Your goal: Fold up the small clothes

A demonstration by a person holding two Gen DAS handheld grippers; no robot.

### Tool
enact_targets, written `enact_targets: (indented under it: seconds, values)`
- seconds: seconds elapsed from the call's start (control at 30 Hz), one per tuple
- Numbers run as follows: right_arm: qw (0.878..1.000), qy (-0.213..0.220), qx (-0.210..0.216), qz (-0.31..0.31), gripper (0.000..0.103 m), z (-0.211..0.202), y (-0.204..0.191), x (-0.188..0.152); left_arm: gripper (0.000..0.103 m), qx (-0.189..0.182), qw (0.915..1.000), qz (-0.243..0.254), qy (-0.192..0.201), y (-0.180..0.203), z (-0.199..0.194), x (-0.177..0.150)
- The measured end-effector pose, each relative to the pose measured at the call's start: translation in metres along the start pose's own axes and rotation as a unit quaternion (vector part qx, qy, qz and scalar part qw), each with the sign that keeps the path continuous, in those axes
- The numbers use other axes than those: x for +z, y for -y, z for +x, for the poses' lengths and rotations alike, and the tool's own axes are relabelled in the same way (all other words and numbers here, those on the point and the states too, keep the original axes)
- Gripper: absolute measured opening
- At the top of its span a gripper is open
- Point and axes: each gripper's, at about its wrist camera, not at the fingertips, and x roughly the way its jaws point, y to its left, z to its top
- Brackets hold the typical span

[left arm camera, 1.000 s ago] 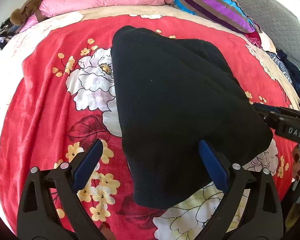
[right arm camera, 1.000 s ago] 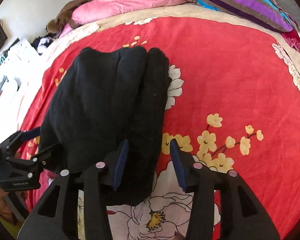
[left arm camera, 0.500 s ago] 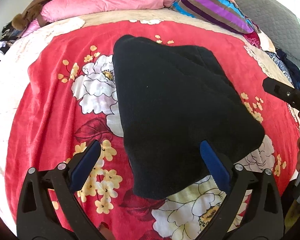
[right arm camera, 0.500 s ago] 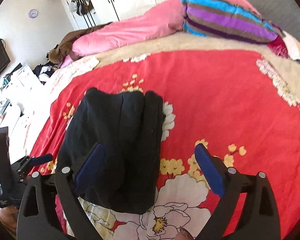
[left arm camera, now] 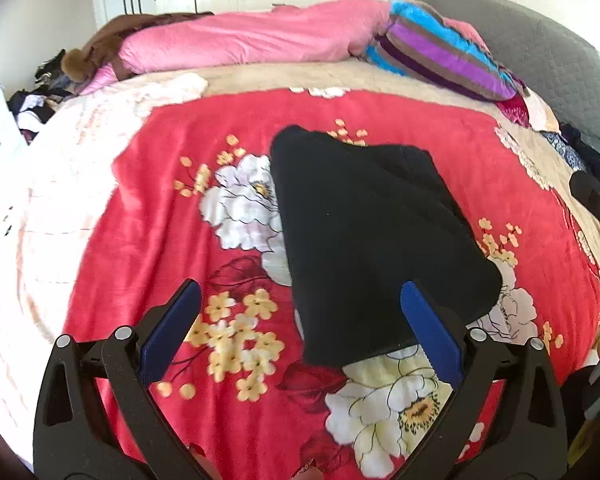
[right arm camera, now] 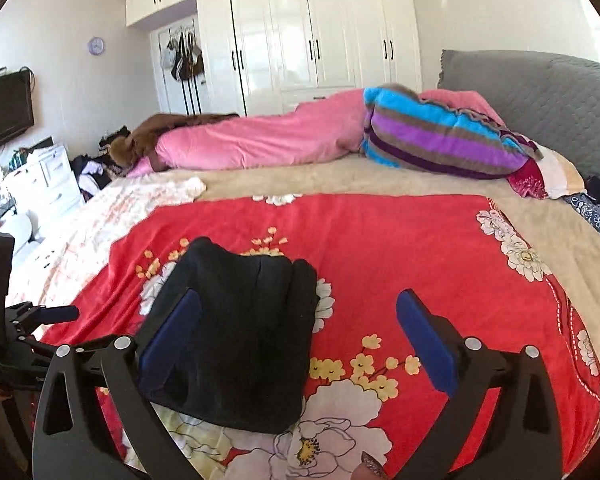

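Note:
A folded black garment (left arm camera: 372, 236) lies flat on the red floral blanket (left arm camera: 160, 224); it also shows in the right wrist view (right arm camera: 244, 336). My left gripper (left arm camera: 300, 324) is open and empty, held above the garment's near edge. My right gripper (right arm camera: 298, 340) is open and empty, held back from the garment's right side. The left gripper shows at the left edge of the right wrist view (right arm camera: 44, 314). Part of the right gripper shows at the right edge of the left wrist view (left arm camera: 598, 204).
A pink duvet (right arm camera: 268, 140) and a striped pillow (right arm camera: 440, 136) lie at the far side of the bed. A grey headboard (right arm camera: 540, 88) stands at the right. White wardrobes (right arm camera: 312, 36) fill the back wall. Drawers (right arm camera: 40, 180) and clutter stand at the left.
My right gripper has opened wide, let go of the garment's edge and pulled back and up. My left gripper has also drawn back and risen. The garment stays folded on the blanket.

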Motion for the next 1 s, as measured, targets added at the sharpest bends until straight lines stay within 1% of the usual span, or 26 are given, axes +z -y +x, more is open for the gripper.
enact_targets:
  seconds: [0.17, 0.33, 0.4, 0.43, 0.47, 0.5, 0.57, 0.63, 0.73, 0.83, 0.93, 1.0]
  values:
    - [1.0, 0.005, -0.002, 0.005, 0.098, -0.025, -0.008, -0.008, 0.094, 0.01, 0.9996, -0.005, 0.026, -0.006, -0.03, -0.01]
    - [1.0, -0.008, 0.011, 0.004, 0.098, -0.049, -0.021, -0.024, 0.094, 0.016, 0.9989, -0.01, 0.042, -0.012, -0.055, -0.027]
    - [1.0, -0.017, -0.002, -0.006, 0.098, -0.059, -0.028, -0.031, 0.094, 0.014, 0.9986, -0.016, 0.049, -0.013, -0.063, -0.031]
    - [0.999, -0.026, -0.027, -0.017, 0.098, -0.063, -0.033, -0.036, 0.094, 0.014, 0.9983, -0.018, 0.053, -0.013, -0.067, -0.033]
    - [0.998, -0.031, -0.041, -0.021, 0.099, -0.065, -0.035, -0.038, 0.094, 0.014, 0.9982, -0.019, 0.055, -0.013, -0.071, -0.035]
    - [0.998, -0.037, -0.042, -0.023, 0.099, -0.069, -0.036, -0.042, 0.094, 0.011, 0.9982, -0.02, 0.055, -0.013, -0.075, -0.038]
    - [0.998, -0.041, -0.04, -0.022, 0.099, -0.075, -0.037, -0.048, 0.094, 0.006, 0.9985, -0.018, 0.051, -0.011, -0.079, -0.043]
    - [0.998, -0.053, -0.04, -0.015, 0.099, -0.08, -0.037, -0.054, 0.094, 0.008, 0.9989, -0.015, 0.045, -0.009, -0.082, -0.049]
    - [0.996, -0.086, -0.021, 0.014, 0.099, -0.082, -0.036, -0.066, 0.094, 0.007, 0.9991, -0.019, 0.036, -0.008, -0.085, -0.062]
    - [0.993, -0.115, -0.027, 0.012, 0.099, -0.084, -0.041, -0.082, 0.094, 0.013, 0.9995, -0.017, 0.024, -0.008, -0.086, -0.074]
    - [0.992, -0.125, -0.032, -0.001, 0.099, -0.083, -0.047, -0.089, 0.094, 0.009, 0.9998, -0.017, 0.005, -0.007, -0.085, -0.086]
    - [0.992, -0.121, -0.035, -0.005, 0.099, -0.085, -0.05, -0.09, 0.094, 0.004, 0.9998, -0.022, -0.001, -0.008, -0.085, -0.091]
